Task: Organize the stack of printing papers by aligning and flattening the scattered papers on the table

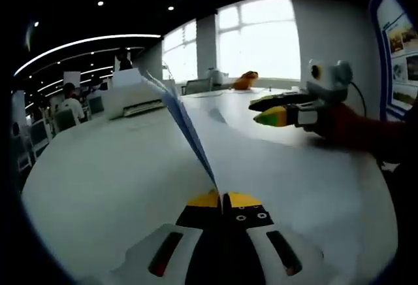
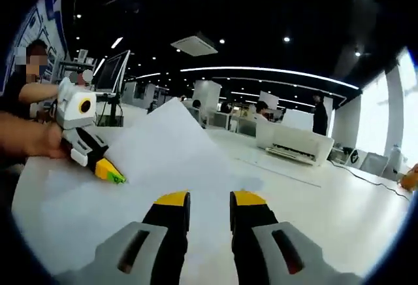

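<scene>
In the left gripper view my left gripper [image 1: 222,199] is shut on the near corner of a white sheet of paper [image 1: 186,125]. The sheet stands up edge-on and leans away to the left. My right gripper [image 1: 264,110] comes in from the right, held by a hand, above the white table [image 1: 104,180] and apart from the sheet. In the right gripper view my right gripper [image 2: 210,200] is open, with nothing between its fingers. Beyond it the lifted sheet [image 2: 170,144] rises to a peak, and the left gripper [image 2: 111,175] pinches its lower left edge.
A white printer [image 1: 134,100] [image 2: 295,144] stands on the far side of the table. An orange object [image 1: 245,80] lies near the window. A person [image 2: 26,102] holds the left gripper. Chairs and other people are further back in the room.
</scene>
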Available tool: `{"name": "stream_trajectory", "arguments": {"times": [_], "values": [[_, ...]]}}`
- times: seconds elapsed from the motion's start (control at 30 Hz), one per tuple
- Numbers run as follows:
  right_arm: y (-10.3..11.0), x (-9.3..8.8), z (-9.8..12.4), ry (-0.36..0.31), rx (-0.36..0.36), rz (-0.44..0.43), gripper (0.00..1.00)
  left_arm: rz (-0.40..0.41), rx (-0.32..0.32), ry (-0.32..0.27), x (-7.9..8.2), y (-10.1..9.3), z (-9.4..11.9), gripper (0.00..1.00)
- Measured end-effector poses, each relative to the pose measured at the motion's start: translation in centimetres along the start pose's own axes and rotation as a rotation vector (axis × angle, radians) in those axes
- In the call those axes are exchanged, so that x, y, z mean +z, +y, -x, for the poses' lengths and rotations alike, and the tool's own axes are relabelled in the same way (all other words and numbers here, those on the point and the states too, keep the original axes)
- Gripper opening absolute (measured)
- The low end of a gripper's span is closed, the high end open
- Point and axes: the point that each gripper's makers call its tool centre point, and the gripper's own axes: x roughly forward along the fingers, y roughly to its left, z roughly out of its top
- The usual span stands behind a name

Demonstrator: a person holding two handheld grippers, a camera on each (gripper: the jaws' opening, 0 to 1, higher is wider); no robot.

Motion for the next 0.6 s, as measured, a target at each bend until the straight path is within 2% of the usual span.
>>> {"name": "stream_trajectory", "arguments": {"times": [0.13,0.23,0.6], "values": [[1.0,-0.1,-0.4,0.008,0.030,0.025,0.18,-0.006,0.011,0.003,-0.1,0.1,-0.1,0.06],[1.7,-0.1,-0.5,0.005,0.071,0.007,0.18,-0.011,0.015,0.005,-0.1,0.1,-0.1,0.06],[3.3,-1.6,-1.2,0.077,0.151,-0.017,0.19,-0.020,0.021,0.008,-0.2,0.3,-0.3,0.07]]}}
